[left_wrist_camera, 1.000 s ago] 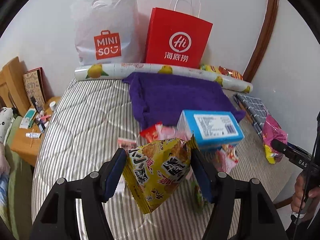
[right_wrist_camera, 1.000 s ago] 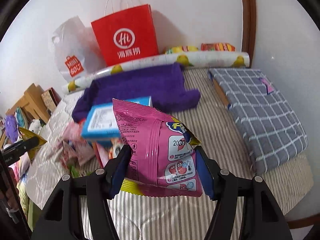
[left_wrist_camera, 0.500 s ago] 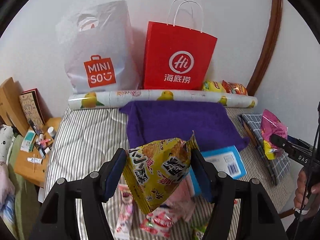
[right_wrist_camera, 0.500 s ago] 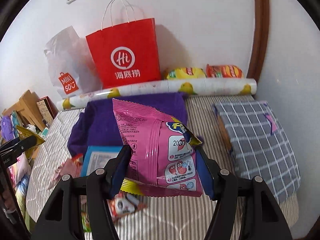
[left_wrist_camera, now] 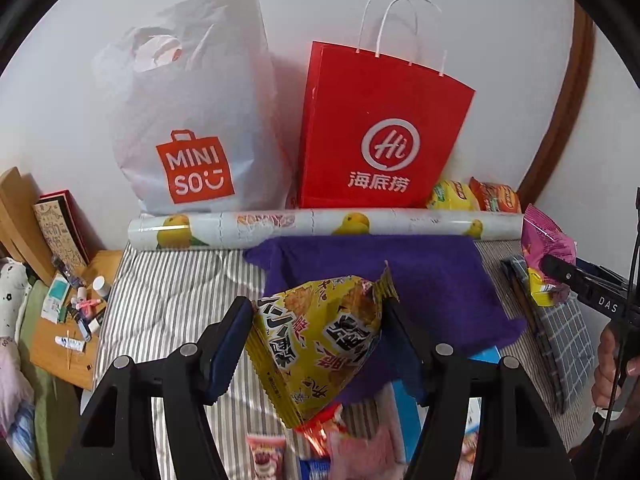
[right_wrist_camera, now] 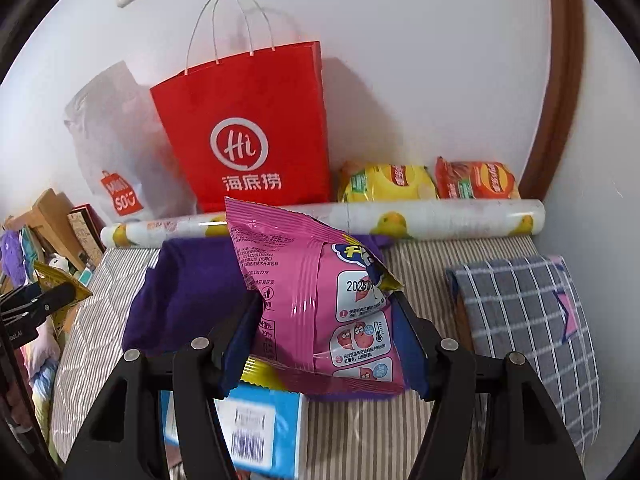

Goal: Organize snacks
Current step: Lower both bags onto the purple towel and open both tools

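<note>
The left claw (left_wrist_camera: pixel 318 344) is clamped on a crinkled yellow snack bag with black lettering (left_wrist_camera: pixel 320 344), holding it in the air above the striped grey-and-white bed (left_wrist_camera: pixel 172 292). The right claw (right_wrist_camera: pixel 326 334) is clamped on a glossy pink snack bag with small printed panels (right_wrist_camera: pixel 320 300), also lifted clear of the bed.

A rumpled purple towel (left_wrist_camera: pixel 400 272) lies across the middle of the bed, towards its far edge. Just beyond it, a long white roll printed with yellow fruit (left_wrist_camera: pixel 320 226) lies along the far edge. Behind the roll, against the wall, stand a white plastic shopping bag with an orange logo (left_wrist_camera: pixel 192 136) and, beside it, a red paper carrier bag with white rope handles (left_wrist_camera: pixel 380 128). In the far right corner, behind the roll, a yellow crisp packet (right_wrist_camera: pixel 386 182) and an orange crisp packet (right_wrist_camera: pixel 476 180) lie side by side.

A folded grey checked cloth (right_wrist_camera: pixel 528 320) rests along the right edge of the bed. Near the front edge, a blue and white box with a barcode (right_wrist_camera: pixel 256 428) lies partly under the right claw, and a few small pink and red wrapped snacks (left_wrist_camera: pixel 320 448) lie below the left claw.
</note>
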Demonstrator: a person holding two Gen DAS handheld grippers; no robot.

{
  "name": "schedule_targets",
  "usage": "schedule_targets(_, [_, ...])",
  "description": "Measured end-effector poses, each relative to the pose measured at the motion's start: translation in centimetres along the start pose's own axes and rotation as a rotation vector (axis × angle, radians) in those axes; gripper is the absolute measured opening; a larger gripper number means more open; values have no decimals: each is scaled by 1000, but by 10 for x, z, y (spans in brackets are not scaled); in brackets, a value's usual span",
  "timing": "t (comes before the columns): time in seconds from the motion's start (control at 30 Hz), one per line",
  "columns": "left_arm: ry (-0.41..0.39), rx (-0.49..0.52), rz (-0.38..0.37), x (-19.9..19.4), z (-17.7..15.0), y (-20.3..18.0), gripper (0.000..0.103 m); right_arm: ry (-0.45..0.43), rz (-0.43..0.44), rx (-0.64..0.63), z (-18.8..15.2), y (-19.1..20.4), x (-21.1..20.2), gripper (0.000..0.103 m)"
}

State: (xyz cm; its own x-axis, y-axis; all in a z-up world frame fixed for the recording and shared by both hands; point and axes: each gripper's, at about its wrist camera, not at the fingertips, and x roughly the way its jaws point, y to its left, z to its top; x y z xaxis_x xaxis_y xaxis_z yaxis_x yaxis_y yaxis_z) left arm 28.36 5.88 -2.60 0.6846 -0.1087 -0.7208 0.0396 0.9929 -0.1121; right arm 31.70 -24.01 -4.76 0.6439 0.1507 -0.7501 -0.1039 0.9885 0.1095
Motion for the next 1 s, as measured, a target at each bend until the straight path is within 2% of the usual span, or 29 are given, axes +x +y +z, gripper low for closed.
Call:
schedule_targets(0.23, [25, 3, 7, 32, 23, -2, 64, 31, -6, -26, 23, -1, 44, 64])
schedule_targets(0.5, [54, 3, -2, 74, 43, -7, 64, 73, 26, -44, 43, 6, 88, 64])
schedule_targets(0.8, [124, 2, -7, 128, 48, -10, 64, 181, 18, -102, 30, 14, 143, 64])
schedule_targets(1.0, [176, -3, -15, 157, 45, -12, 64, 218, -4, -167, 20, 15, 155, 64])
